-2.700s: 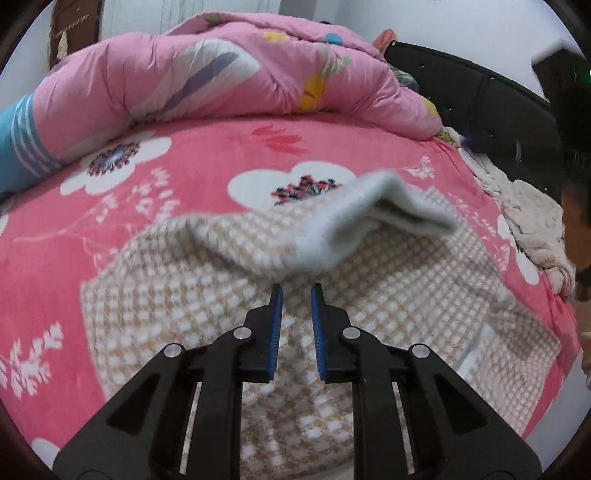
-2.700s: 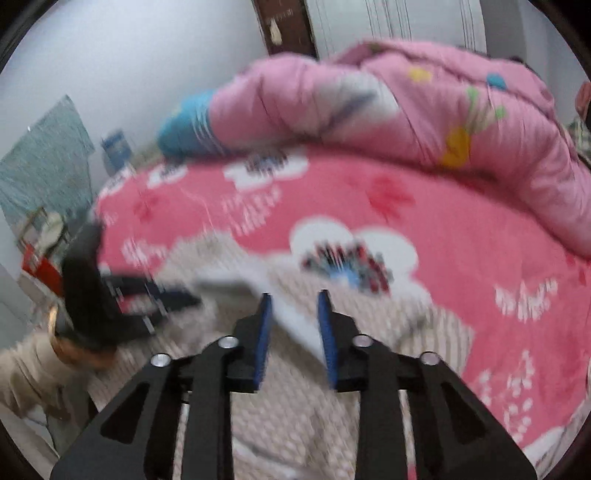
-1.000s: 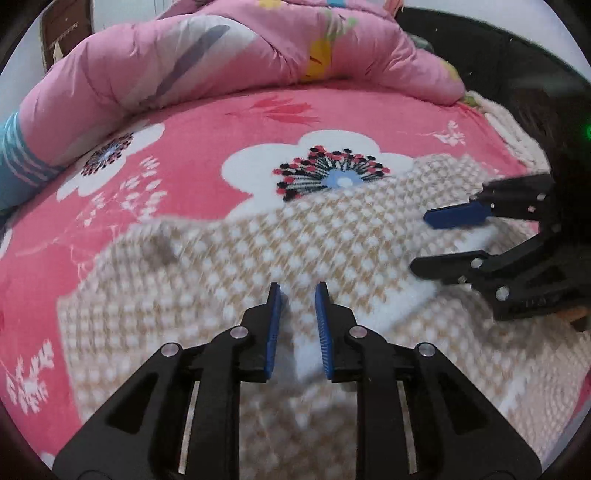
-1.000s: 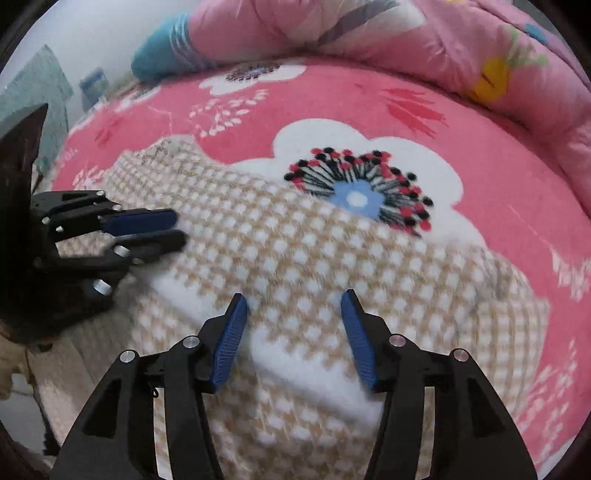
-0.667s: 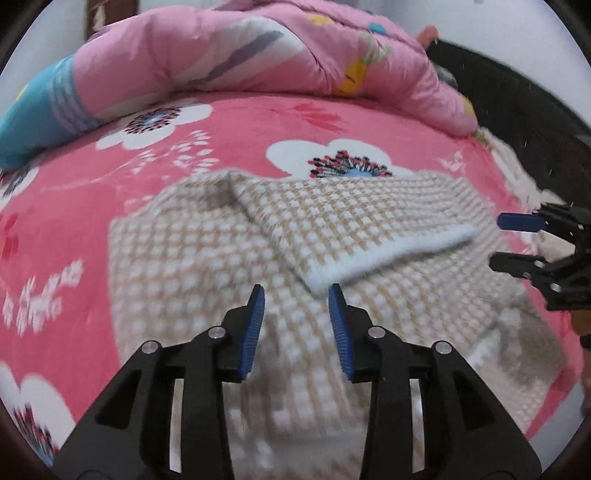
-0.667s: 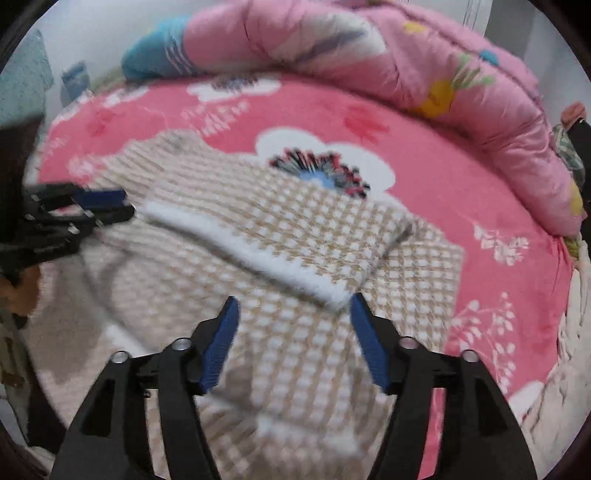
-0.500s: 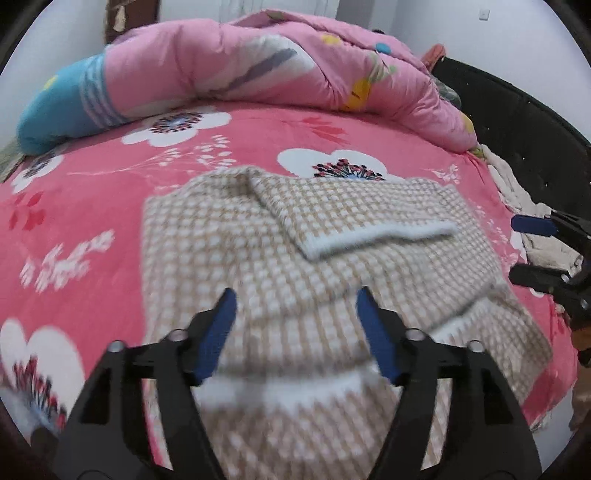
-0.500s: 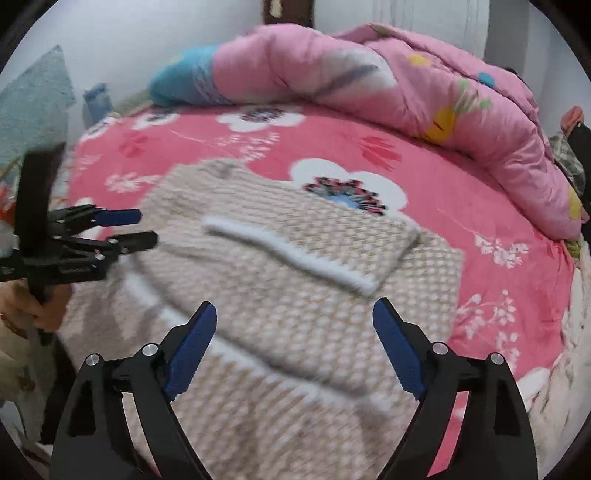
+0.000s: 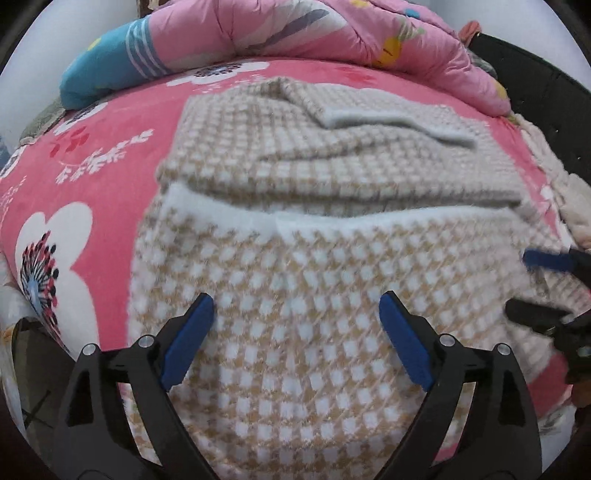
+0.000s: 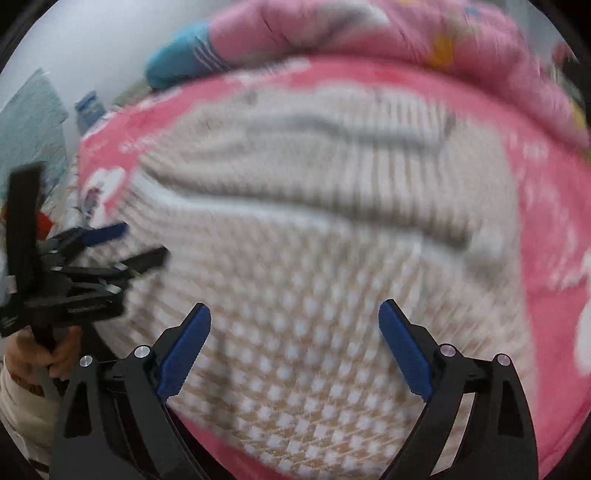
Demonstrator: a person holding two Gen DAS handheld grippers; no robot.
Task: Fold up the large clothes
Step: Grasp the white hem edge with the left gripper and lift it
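Observation:
A large beige-and-white checked fleece garment (image 9: 332, 206) lies spread on the pink flowered bed, with a sleeve folded across its far part and a white-edged band across its middle. My left gripper (image 9: 295, 314) is open and empty above the garment's near part. My right gripper (image 10: 295, 325) is open and empty above the same garment (image 10: 332, 221); this view is blurred. The right gripper also shows at the right edge of the left wrist view (image 9: 539, 288), and the left gripper shows at the left of the right wrist view (image 10: 122, 245).
A rolled pink quilt (image 9: 332, 33) with a blue end lies along the far side of the bed. A black headboard (image 9: 535, 74) and a cream cloth (image 9: 569, 199) are at the right. The pink flowered bedspread (image 9: 110, 155) shows to the left.
Both grippers let go of the folded sleeve, opened wide and drew back toward the near edge of the garment. The sleeve now lies flat across the garment's far part.

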